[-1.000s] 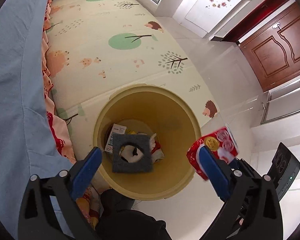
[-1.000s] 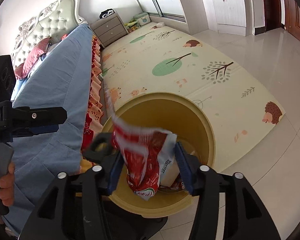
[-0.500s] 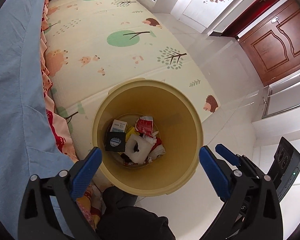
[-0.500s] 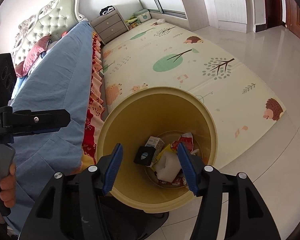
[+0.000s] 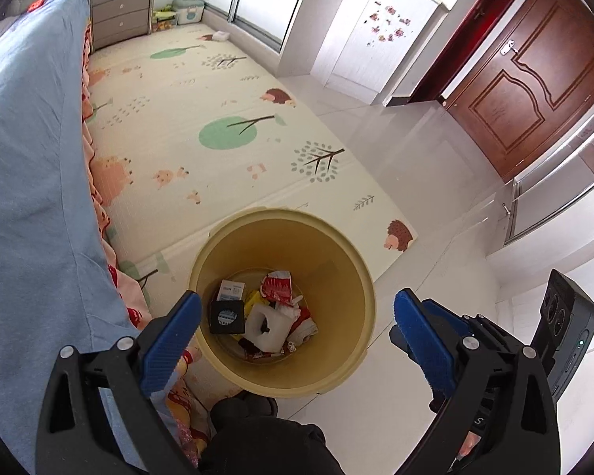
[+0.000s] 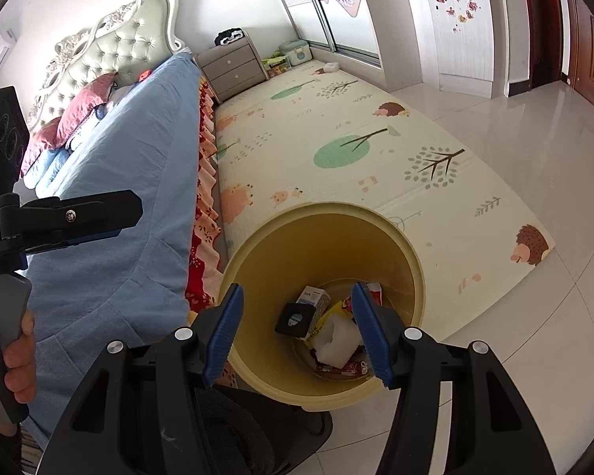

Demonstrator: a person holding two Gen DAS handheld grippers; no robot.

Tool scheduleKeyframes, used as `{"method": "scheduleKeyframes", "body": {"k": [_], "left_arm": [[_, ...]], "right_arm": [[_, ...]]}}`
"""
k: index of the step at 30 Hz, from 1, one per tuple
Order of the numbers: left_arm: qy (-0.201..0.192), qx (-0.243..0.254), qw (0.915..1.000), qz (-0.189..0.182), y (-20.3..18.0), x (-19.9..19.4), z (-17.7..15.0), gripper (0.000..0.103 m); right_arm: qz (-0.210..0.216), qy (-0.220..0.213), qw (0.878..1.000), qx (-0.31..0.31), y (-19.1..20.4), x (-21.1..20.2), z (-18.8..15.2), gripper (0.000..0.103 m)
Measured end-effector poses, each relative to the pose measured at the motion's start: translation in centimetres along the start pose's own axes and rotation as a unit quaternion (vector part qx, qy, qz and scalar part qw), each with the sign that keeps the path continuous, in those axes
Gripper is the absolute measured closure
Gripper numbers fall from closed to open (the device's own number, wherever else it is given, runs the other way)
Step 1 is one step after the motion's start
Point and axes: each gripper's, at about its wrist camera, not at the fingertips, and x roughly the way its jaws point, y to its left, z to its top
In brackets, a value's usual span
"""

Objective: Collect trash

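A yellow trash bin [image 5: 281, 213] [image 6: 320, 208] stands on the floor at the bed's edge. Inside it lie a white foam piece [image 5: 267, 324] [image 6: 334, 340], a black box [image 5: 226, 316] [image 6: 295, 318], a small carton [image 5: 231, 289] [image 6: 313, 297] and a red wrapper [image 5: 277, 283]. Above the bin's near side, my left gripper [image 5: 293, 304] hangs open and empty. My right gripper [image 6: 297, 293] also hovers over the bin, its jaws apart with nothing between them. In the right wrist view, a hand [image 6: 16, 360] holds the left gripper [image 6: 79, 213] at the far left.
A bed with a blue sheet [image 5: 27, 158] [image 6: 130, 150] runs along the left. A patterned play mat [image 5: 202, 111] lies beyond the bin, with white floor tiles [image 5: 435, 182] to the right. A grey dresser [image 6: 233, 65] and a wooden door [image 5: 534, 79] stand farther off.
The red snack bag has left the right gripper's jaws and now lies in the bin. A dark square piece has also dropped in. Both grippers have risen, so the bin looks smaller.
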Motion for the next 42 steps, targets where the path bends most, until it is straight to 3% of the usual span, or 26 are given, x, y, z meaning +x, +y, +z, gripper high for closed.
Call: {"method": "scheduleKeyframes", "body": {"k": [6, 11, 16, 29, 35, 42], "left_arm": [[-0.078, 0.011, 0.9969, 0.001, 0.5, -6.5, -0.9, 0.006], [-0.139, 0.009, 0.9892, 0.045, 3.1, -11.9, -2.6, 0.006], [-0.178, -0.026, 0.9796, 0.091, 7.7, -16.4, -4.8, 0.006], [-0.245, -0.108, 0.9379, 0.220, 19.2, -25.1, -11.5, 0.004], [-0.275, -0.141, 0.9165, 0.254, 22.8, -28.6, -14.2, 0.004], [-0.297, -0.170, 0.9006, 0.268, 25.8, -31.1, -15.5, 0.004]], "right_arm": [[0.017, -0.038, 0.998, -0.041, 4.3, -2.9, 1.2, 0.047], [0.050, -0.057, 0.993, -0.088, 9.6, -4.2, 1.8, 0.047], [0.081, -0.060, 0.986, -0.129, 15.3, -4.0, 2.0, 0.046], [0.143, -0.055, 0.961, -0.230, 30.5, -1.5, 0.5, 0.045], [0.165, -0.053, 0.953, -0.250, 35.0, -0.5, -0.1, 0.045], [0.174, -0.055, 0.945, -0.272, 39.1, 0.5, -0.9, 0.043]]}}
